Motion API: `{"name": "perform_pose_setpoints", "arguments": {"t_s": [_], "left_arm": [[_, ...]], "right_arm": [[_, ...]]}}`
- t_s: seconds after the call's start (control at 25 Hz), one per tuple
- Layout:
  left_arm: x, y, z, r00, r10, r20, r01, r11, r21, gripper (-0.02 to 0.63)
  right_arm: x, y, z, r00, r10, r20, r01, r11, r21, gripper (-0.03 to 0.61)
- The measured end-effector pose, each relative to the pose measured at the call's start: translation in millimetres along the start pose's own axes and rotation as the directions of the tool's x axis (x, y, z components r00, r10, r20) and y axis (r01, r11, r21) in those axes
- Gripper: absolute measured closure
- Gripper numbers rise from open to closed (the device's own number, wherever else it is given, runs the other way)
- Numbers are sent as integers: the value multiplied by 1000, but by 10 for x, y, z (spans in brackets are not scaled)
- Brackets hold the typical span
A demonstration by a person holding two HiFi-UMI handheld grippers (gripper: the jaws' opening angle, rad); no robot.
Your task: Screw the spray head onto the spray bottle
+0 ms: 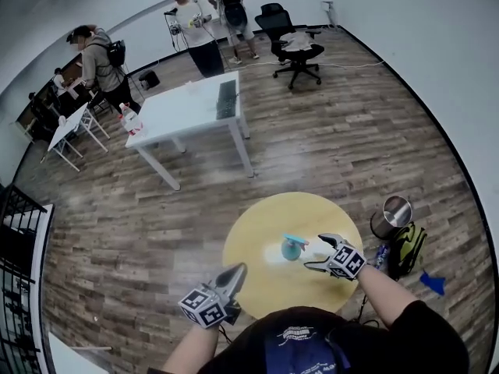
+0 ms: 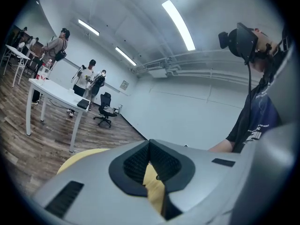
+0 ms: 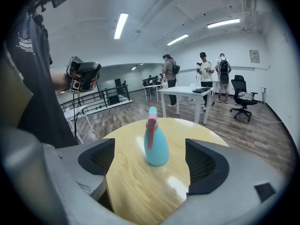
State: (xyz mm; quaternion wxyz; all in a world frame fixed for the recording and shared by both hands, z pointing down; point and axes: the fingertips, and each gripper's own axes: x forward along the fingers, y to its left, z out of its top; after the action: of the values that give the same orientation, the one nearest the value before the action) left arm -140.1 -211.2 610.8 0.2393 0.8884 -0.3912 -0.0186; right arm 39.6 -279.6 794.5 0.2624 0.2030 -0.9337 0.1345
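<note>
Right gripper view looks straight at the spray bottle (image 3: 156, 146). It stands upright near the middle of the round yellow table (image 3: 140, 191), so its long side runs up and down. Its body is fat, blue-green and shaped like a drop. The spray head (image 3: 151, 118) sits on top, with a pink neck, a pink trigger and a blue-green cap. The trigger side faces this camera.

The right gripper (image 1: 316, 252) hangs over the table's right part, with its jaws spread wide. The bottle shows between them but sits farther out, and nothing touches it.

The left gripper (image 1: 236, 271) is at the table's near edge. Its jaws are pressed together and hold nothing.

Left gripper view shows no bottle at all, only a thin strip of the yellow top under the closed jaws. Only the head view shows a metal bin (image 1: 392, 215) and a green backpack (image 1: 407, 248) on the floor just right of the table.
</note>
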Motion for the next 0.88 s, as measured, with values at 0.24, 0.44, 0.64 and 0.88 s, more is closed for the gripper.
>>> {"name": "perform_pose_setpoints", "arguments": {"t_s": [0.24, 0.44, 0.64, 0.88], "left_arm": [[-142, 335, -174, 999, 19, -27, -20, 999, -34, 598], [-66, 525, -337, 996, 55, -65, -59, 995, -76, 597], [-43, 641, -520, 994, 63, -92, -72, 993, -93, 598], [23, 776, -621, 991, 72, -114, -85, 990, -112, 598]], "right_arm": [[557, -26, -310, 999, -17, -36, 17, 1000, -3, 54], [942, -245, -484, 997, -67, -26, 66, 997, -32, 54], [1299, -340, -569, 995, -104, 3, 104, 994, -41, 54], [1599, -491, -606, 991, -123, 47, 124, 992, -17, 55]]}}
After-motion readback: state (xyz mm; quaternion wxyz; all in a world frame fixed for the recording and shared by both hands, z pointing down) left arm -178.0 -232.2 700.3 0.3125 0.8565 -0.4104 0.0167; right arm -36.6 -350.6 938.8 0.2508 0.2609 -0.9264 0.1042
